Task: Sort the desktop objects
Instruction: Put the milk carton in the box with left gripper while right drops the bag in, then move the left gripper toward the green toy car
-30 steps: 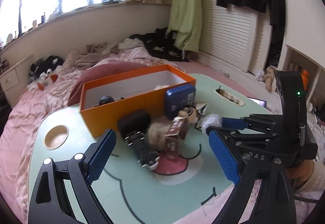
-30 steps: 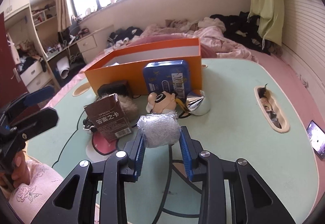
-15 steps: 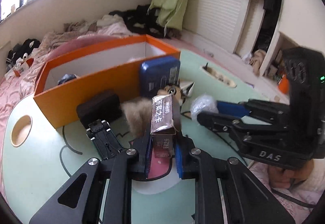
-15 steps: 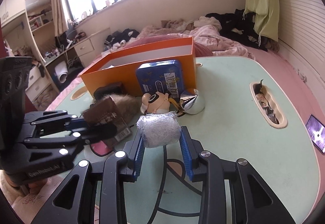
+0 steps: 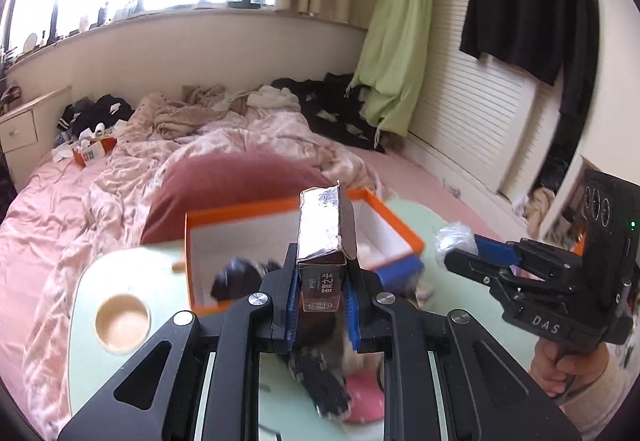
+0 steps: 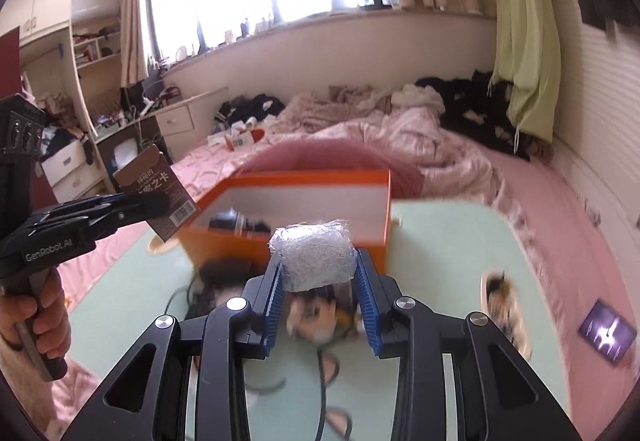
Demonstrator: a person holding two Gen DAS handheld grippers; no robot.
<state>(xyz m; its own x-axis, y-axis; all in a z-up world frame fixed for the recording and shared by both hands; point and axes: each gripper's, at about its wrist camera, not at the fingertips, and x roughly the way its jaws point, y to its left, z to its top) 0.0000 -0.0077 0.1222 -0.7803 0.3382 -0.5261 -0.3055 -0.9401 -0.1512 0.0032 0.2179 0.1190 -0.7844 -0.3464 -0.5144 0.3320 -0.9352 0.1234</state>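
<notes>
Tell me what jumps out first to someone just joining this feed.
Both grippers are loaded above the pale green table: the left gripper is shut on a small brown cardboard carton, the right gripper on a crinkly silver plastic-wrapped bundle. Just beyond them sits the open orange cardboard box, with dark items inside.

carton (image 5: pixel 322 241): brown paper, foil top | bundle (image 6: pixel 313 256): crinkly shiny wrap | box (image 6: pixel 288 237): matt orange card | tongs pads (image 6: pixel 366 305): ribbed blue plastic
</notes>
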